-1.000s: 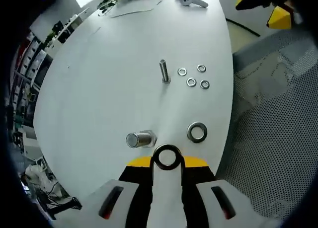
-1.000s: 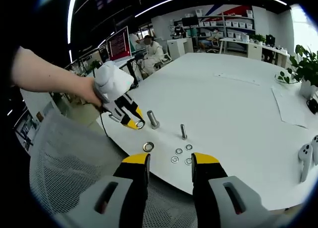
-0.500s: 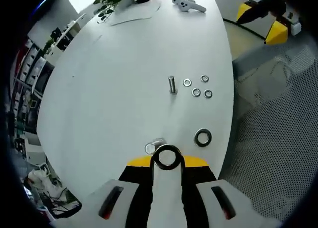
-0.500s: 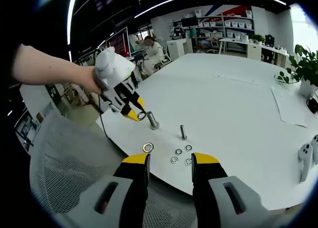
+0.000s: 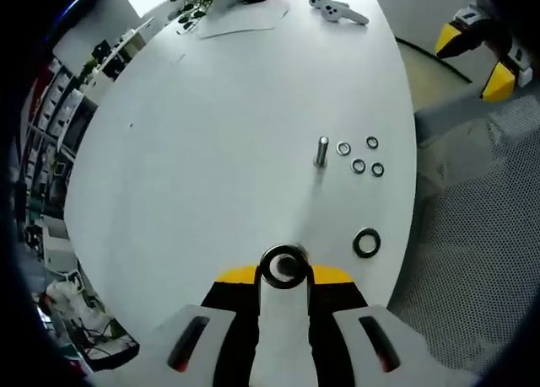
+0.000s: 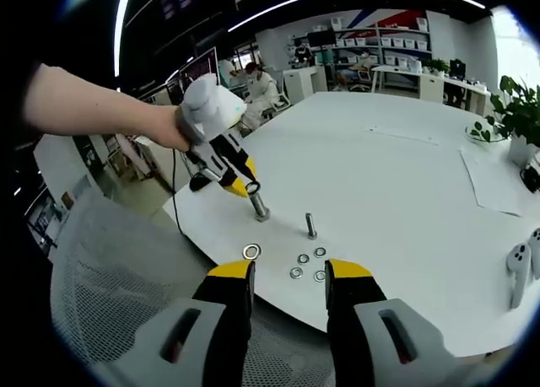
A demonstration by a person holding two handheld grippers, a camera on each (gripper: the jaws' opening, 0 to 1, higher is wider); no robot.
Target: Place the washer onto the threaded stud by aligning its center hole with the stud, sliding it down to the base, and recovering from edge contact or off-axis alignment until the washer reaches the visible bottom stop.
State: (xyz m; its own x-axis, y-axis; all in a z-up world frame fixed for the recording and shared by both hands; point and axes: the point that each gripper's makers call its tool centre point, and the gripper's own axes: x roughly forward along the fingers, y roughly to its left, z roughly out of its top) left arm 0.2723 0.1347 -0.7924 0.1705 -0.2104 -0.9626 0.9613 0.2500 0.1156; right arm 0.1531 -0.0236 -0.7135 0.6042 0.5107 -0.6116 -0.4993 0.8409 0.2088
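Presently, the left gripper [image 5: 284,273] has its yellow-tipped jaws clamped on a dark round metal washer [image 5: 283,266], held directly over the top of a large upright threaded steel stud [image 6: 258,206]; in the left gripper view the stud's end shows through the washer's hole. In the right gripper view the washer [image 6: 252,187] sits at the stud's top, well above its base. Ahead of the left jaws on the white table [image 5: 219,134] stand a slimmer upright bolt [image 5: 321,151] and four small silver washers [image 5: 359,153]; a second large dark washer [image 5: 366,242] lies to their right. The right gripper [image 6: 287,273] hangs off the table edge, jaws apart, holding nothing.
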